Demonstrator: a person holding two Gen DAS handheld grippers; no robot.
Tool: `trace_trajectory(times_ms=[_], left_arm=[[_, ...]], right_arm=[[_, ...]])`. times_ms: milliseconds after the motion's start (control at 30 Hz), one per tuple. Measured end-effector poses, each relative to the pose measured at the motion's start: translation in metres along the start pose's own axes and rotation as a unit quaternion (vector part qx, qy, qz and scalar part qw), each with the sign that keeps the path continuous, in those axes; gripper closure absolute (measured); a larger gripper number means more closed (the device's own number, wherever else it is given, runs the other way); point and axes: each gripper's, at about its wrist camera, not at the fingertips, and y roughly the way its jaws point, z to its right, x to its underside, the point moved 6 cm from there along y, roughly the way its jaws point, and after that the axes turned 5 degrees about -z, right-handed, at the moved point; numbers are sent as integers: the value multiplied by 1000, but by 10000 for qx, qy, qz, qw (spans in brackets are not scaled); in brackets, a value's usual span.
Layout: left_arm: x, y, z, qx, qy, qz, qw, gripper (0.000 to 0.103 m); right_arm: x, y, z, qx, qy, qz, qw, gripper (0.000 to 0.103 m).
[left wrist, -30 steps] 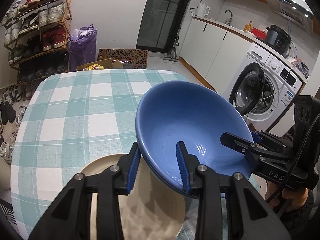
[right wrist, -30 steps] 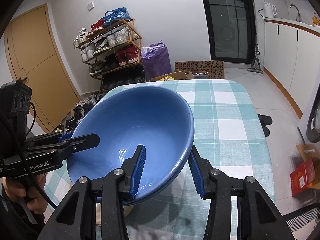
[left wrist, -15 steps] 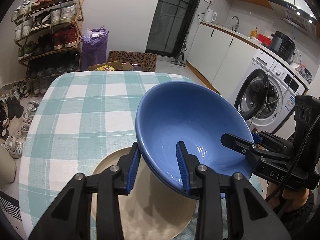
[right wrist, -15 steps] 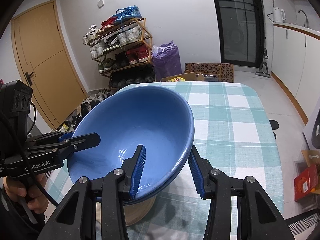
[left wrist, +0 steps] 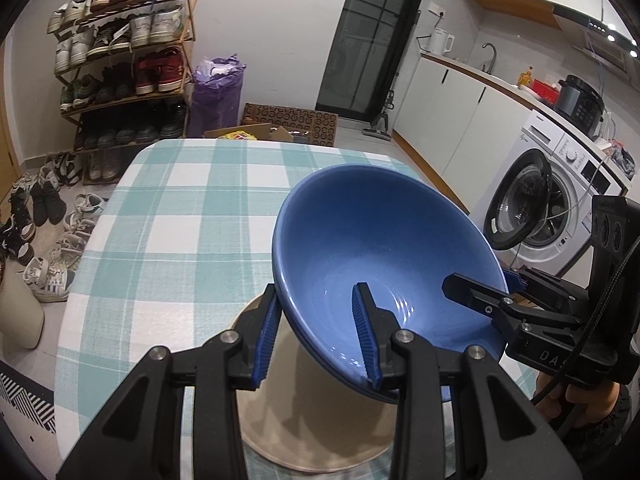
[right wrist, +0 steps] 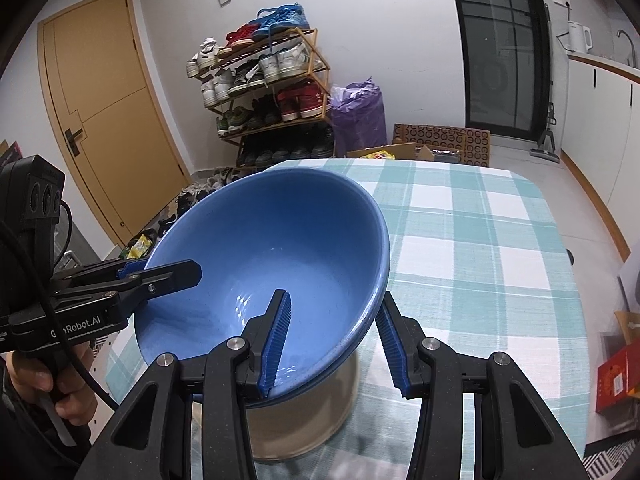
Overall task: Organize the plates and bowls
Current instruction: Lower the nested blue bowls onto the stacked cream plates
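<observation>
i have the blue bowl [left wrist: 384,256] pinched at its rim from both sides. my left gripper [left wrist: 318,334] has its jaws closed on the near left edge of the rim, one pad inside the bowl and one outside. my right gripper [right wrist: 334,338] grips the opposite edge the same way. the bowl is off the table [left wrist: 168,216] and tilted, hanging just above a cream plate [left wrist: 320,432] that lies flat on the checked cloth at the near edge.

as i read it, this is the stacking step: the bowl is on its way onto the plate but not yet set down. in the right wrist view its underside looks very close to the plate, though i cannot tell whether they touch. the rest of the table that i can see carries no other dishes, so this pair may be all that is left, or others may lie outside both views.

what remains, by my judgement: level the bowl, lower it to the middle of the plate, release both jaws and draw the grippers back without dragging the rim.
</observation>
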Motion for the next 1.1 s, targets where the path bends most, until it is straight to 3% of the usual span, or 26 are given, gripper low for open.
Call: trace_trajectory(times_ms=[567,1100], left_arm=[[19,5,-29,-255,-214,-60,9994,68],[30,26,-39,-267,-269,-262,9989,68]], right_arm=[[10,31,-24,-169,-146,-239,9995,58],[20,51,-22,-96,-174,-406,9990,58]])
